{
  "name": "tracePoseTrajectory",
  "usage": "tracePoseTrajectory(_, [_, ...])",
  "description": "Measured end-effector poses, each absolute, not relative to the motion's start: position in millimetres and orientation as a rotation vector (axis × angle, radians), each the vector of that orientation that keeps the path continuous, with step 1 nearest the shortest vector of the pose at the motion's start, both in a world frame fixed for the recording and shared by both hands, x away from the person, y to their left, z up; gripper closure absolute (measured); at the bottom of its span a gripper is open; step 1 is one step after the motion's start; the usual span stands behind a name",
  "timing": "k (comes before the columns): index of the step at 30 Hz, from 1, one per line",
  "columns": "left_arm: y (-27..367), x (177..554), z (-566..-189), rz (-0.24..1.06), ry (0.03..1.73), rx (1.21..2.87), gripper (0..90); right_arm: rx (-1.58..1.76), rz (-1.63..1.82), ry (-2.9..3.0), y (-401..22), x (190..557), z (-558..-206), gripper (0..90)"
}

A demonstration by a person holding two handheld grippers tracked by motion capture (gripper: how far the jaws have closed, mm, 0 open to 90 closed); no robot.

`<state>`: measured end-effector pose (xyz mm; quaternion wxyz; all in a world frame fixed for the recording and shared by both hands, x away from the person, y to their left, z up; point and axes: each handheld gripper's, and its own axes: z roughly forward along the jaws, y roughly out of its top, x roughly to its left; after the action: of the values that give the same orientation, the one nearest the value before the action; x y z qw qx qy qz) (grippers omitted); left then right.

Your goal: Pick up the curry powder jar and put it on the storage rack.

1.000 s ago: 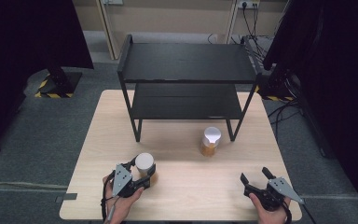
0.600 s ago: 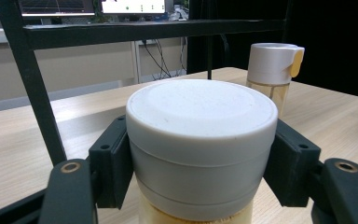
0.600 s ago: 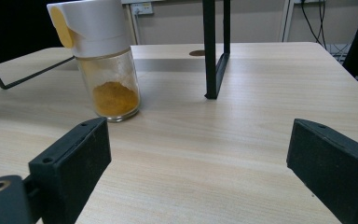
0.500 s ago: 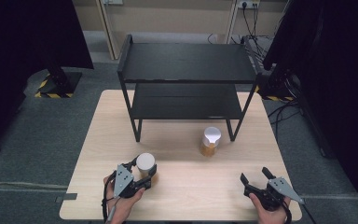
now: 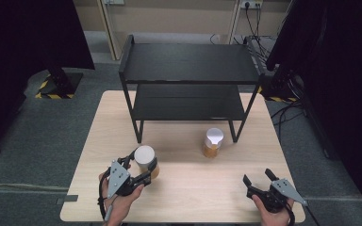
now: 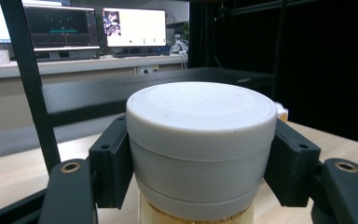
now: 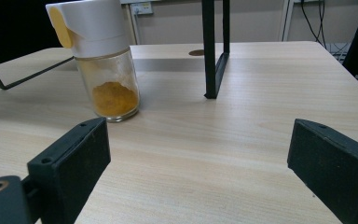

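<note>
- Your left gripper [image 5: 141, 165] clamps the jar [image 5: 145, 160] at its white lid.
- Your right gripper [image 5: 260, 178] gapes empty over the table [image 5: 193, 188].

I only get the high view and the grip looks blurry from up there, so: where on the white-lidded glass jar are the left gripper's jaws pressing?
Observer: The left gripper clamps the sides of the white lid, above the glass, as the left gripper view shows.
Operator: And the other white-capped glass jar by the black metal rack, how full is it?
Observer: In the right gripper view, orange powder lies only in its lower part.
Operator: Anything on its cap?
Observer: A round yellow tab sits on the cap's side.
</note>
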<state>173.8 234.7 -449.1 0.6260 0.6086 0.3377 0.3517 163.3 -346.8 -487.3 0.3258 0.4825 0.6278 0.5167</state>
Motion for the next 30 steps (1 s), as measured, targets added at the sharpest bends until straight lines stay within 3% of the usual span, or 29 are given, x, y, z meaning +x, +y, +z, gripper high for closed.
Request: tracePoseTrajectory(30, [213,196,-382,0.909,0.794,1.259,33.8,1.275,1.359,1.646,-348,164,-487,5.6])
